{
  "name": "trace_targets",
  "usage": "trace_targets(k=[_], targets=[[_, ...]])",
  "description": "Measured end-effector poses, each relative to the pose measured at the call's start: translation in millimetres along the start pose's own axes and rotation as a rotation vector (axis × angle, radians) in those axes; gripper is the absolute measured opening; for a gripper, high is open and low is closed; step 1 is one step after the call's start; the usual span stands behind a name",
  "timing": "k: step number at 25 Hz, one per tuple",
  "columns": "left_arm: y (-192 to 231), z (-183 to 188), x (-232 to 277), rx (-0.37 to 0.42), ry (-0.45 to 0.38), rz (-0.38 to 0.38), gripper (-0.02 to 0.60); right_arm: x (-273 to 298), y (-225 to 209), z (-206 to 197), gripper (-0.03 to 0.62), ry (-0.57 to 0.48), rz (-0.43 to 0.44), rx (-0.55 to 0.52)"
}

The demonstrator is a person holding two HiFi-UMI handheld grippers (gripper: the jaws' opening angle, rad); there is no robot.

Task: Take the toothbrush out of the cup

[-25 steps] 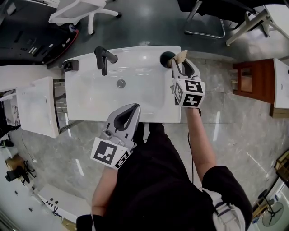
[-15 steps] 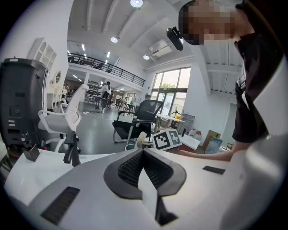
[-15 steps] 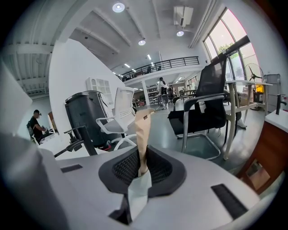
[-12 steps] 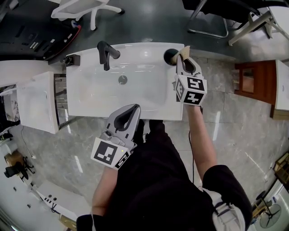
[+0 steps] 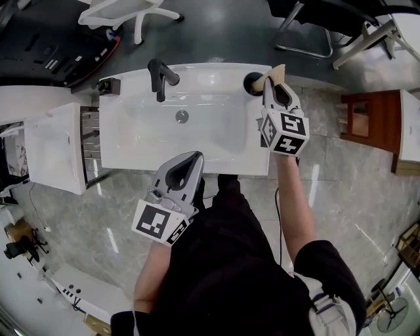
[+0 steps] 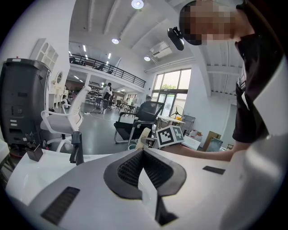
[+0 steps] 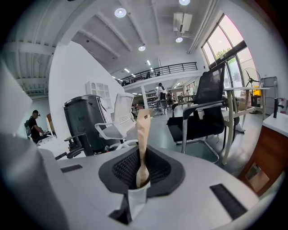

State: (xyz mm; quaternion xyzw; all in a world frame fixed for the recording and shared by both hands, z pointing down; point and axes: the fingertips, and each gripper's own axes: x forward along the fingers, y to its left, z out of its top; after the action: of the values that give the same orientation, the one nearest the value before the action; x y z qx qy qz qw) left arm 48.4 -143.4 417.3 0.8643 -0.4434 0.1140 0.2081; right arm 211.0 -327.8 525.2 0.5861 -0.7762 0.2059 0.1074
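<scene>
A dark cup stands on the back right corner of the white sink. The toothbrush, in a tan paper wrap, sticks up beside the cup's rim. My right gripper is shut on it. In the right gripper view the toothbrush stands upright between the dark pads of the right gripper. Its lower end is hidden, so I cannot tell whether it is still inside the cup. My left gripper hangs at the sink's front edge. In its own view the left gripper is shut on nothing.
A black faucet rises at the sink's back left, with a small dark holder on the corner. A white cabinet adjoins the sink's left side. A brown wooden cabinet stands to the right. Office chairs stand beyond the sink.
The right gripper's jaws, open around the toothbrush a second ago, have closed on it. The left gripper has stayed where it was.
</scene>
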Motion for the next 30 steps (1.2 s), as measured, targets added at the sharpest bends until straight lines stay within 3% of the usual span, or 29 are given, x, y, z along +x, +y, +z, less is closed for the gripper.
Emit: trace_targets(k=[8,18,25,30], targets=[[22.9,7.7,-10.5,0.002,-0.039,-0.088,0.014,-18.0,10.6,28.4,0.049,-0.066,-0.065,0.011],[77.9,25.5,-43.9,0.033,-0.075,-0.274,0.014,-63.9,36.9,52.9,0.049,-0.178,-0.283,0.031],[108.5,33.3,-73.7,0.061,-0.083,-0.416,0.014,-119.4,71.5,79.3,0.049,-0.292,-0.432,0.040],[126.3,30.1,-93.3,0.074,-0.081,-0.519,0.014,-171.3,108.8,76.1,0.049,-0.349,-0.525,0.043]])
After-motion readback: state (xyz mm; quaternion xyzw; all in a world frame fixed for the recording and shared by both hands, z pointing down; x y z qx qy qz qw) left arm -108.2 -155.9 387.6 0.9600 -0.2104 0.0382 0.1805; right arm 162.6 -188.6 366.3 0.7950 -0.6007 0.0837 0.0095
